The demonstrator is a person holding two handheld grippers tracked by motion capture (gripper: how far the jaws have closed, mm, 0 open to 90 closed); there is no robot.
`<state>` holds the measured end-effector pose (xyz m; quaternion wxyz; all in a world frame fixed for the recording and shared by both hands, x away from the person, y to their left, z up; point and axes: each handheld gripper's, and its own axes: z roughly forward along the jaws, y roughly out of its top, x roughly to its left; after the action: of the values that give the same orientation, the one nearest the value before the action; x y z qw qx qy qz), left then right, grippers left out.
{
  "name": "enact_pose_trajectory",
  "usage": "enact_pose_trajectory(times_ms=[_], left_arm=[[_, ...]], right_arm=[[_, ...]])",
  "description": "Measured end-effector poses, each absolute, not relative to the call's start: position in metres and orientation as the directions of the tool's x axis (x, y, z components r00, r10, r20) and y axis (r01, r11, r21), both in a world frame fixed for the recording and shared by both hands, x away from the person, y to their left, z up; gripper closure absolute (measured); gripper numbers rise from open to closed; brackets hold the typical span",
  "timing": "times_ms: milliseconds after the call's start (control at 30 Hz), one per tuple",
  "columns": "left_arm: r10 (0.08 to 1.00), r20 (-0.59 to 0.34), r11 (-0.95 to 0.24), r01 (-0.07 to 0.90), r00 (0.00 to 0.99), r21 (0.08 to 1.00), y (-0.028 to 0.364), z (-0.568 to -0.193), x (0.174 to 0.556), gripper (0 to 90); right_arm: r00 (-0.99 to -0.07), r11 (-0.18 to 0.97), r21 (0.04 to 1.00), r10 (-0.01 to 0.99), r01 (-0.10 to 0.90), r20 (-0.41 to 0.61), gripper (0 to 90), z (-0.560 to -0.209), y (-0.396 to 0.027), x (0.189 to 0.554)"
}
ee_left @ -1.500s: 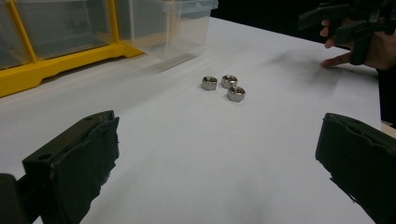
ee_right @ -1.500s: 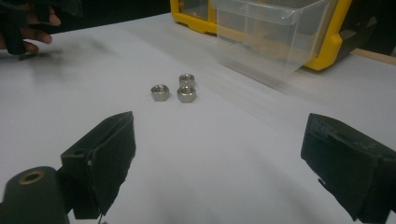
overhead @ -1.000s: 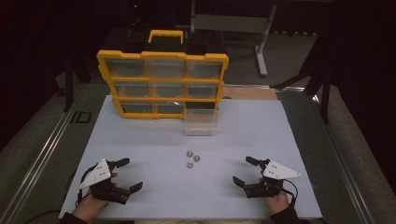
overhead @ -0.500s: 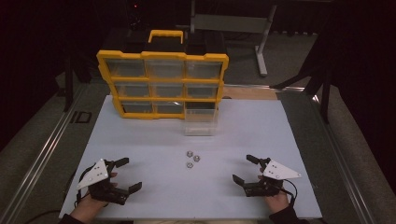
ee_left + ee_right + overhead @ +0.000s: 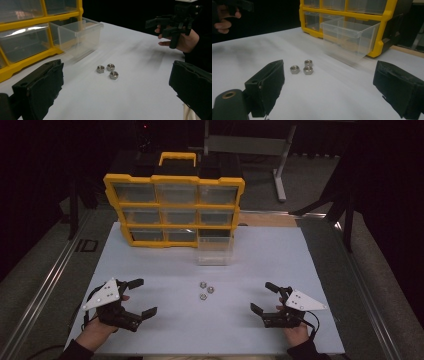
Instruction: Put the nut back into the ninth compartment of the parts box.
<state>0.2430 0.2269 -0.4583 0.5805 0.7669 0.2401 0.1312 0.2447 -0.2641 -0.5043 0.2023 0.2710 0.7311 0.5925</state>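
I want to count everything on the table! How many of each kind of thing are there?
Metal nuts: 3
Yellow drawer organizer: 1
Clear drawer pulled out: 1
Grippers, left and right, jaws open: 2
Total: 7

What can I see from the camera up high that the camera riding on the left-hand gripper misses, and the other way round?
The high view takes in the whole yellow drawer cabinet with its handle, the full white table, and both open grippers at once: left gripper and right gripper. The left gripper view instead brings the three nuts close enough to show their six-sided shape and centre holes, and looks through the clear walls of the pulled-out drawer. Both views share the nuts, that drawer, the cabinet's yellow frame and the right gripper held in a hand.
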Motion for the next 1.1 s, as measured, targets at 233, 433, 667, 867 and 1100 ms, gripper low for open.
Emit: enact_pose_trajectory(times_ms=[233, 433, 667, 867, 1100], left_arm=[[0.498, -0.067, -0.194, 0.187, 0.864, 0.963, 0.213, -0.445, 0.257, 0.0], [0.485, -0.067, -0.193, 0.182, 0.872, 0.964, 0.201, -0.440, 0.266, 0.0], [0.463, -0.071, -0.232, 0.197, 0.884, 0.952, 0.180, -0.439, 0.279, 0.0], [0.443, -0.080, -0.241, 0.205, 0.893, 0.949, 0.163, -0.438, 0.288, 0.0], [0.448, -0.116, -0.258, 0.252, 0.887, 0.933, 0.147, -0.441, 0.298, 0.0]], right_arm=[[-0.776, 0.154, 0.975, 0.630, 0.162, 0.030, 10.7, -0.505, -0.263, 0.245], [-0.773, 0.153, 0.976, 0.634, 0.153, 0.022, 12.5, -0.504, -0.264, 0.245], [-0.772, 0.155, 0.975, 0.635, 0.156, 0.023, 12.4, -0.505, -0.263, 0.246], [-0.774, 0.157, 0.975, 0.633, 0.158, 0.024, 12.5, -0.505, -0.263, 0.246], [-0.777, 0.155, 0.974, 0.628, 0.162, 0.029, 12.6, -0.505, -0.262, 0.246]])
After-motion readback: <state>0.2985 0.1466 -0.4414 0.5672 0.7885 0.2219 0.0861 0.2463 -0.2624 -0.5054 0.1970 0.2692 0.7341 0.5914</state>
